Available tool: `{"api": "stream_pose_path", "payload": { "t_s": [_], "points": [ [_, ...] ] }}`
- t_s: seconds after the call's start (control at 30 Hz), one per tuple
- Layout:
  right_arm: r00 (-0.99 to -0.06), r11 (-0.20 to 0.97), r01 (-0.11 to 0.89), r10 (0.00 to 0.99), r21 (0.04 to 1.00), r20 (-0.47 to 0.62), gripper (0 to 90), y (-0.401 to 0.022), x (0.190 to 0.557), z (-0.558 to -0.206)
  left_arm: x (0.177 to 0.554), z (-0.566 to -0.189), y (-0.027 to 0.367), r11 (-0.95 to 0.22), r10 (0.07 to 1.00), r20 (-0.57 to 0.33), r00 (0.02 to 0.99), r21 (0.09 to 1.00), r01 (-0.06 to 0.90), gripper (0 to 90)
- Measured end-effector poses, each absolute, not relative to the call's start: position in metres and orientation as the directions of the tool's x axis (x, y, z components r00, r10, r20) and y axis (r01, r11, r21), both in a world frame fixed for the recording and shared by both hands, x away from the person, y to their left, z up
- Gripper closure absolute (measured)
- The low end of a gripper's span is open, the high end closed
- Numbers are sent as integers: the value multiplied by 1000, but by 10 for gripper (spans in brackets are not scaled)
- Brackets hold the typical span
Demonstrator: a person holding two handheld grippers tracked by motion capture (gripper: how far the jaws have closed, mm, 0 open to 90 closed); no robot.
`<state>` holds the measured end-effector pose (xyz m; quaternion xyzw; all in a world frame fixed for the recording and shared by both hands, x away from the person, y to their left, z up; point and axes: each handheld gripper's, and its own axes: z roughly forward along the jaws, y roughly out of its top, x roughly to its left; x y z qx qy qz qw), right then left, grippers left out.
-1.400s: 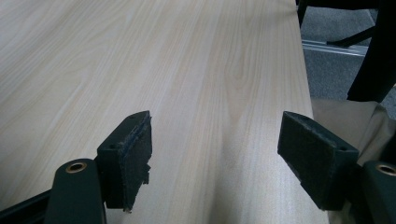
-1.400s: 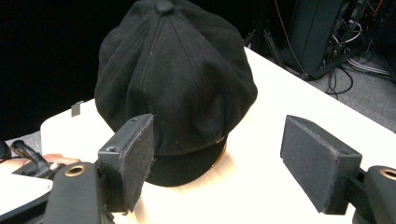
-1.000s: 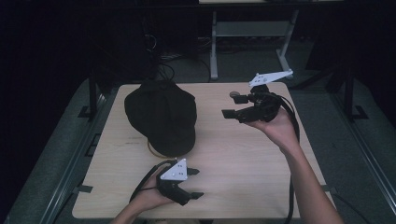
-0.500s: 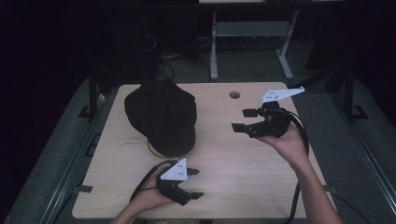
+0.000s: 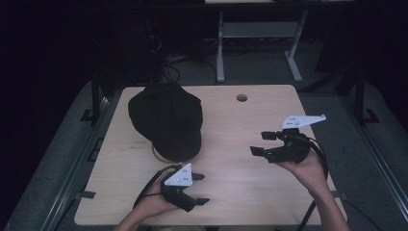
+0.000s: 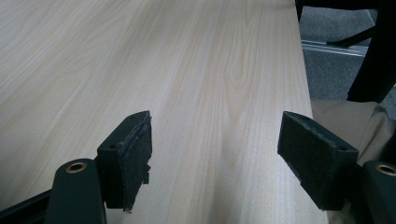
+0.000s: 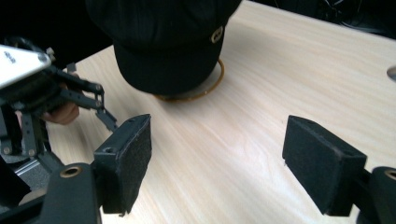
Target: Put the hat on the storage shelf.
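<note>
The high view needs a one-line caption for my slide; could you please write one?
A person holds the left gripper and right gripper, both open, above a wooden table beside a black cap.

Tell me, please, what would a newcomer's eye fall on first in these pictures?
Most likely the black cap, a dark mass on the far left part of the pale wooden table, with a thin ring-like rim showing under its near edge. Next come the two open grippers: the left gripper near the front edge, and the right gripper raised at the right, its jaws pointing toward the cap.
</note>
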<state>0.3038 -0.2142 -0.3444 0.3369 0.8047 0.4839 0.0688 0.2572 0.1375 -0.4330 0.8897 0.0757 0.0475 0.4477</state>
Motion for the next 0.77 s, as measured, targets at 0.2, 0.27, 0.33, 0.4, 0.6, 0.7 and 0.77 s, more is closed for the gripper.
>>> {"api": "stream_pose_path", "payload": {
  "t_s": [0.2,0.27,0.33,0.4,0.6,0.7,0.77],
  "points": [
    [-755,307,479,623,823,207,225,-224,291,-363,256,-433,139,-584,180,16,984,807,93,260],
    [-752,304,478,627,824,205,224,-228,288,-370,256,-432,140,-587,180,16,984,804,94,260],
    [-744,305,491,635,816,211,215,-231,285,-375,256,-432,140,-590,180,19,984,802,92,260],
    [-740,307,493,640,814,207,211,-233,282,-378,255,-433,140,-589,178,22,984,803,89,260],
    [-739,327,501,644,802,199,204,-237,271,-388,255,-432,140,-588,180,17,984,803,93,260],
    [-737,321,502,644,803,204,203,-239,264,-394,254,-432,139,-590,176,21,984,802,89,260],
    [-734,312,508,645,803,214,203,-240,259,-399,253,-432,139,-592,173,26,985,801,83,260]
  ]
}}
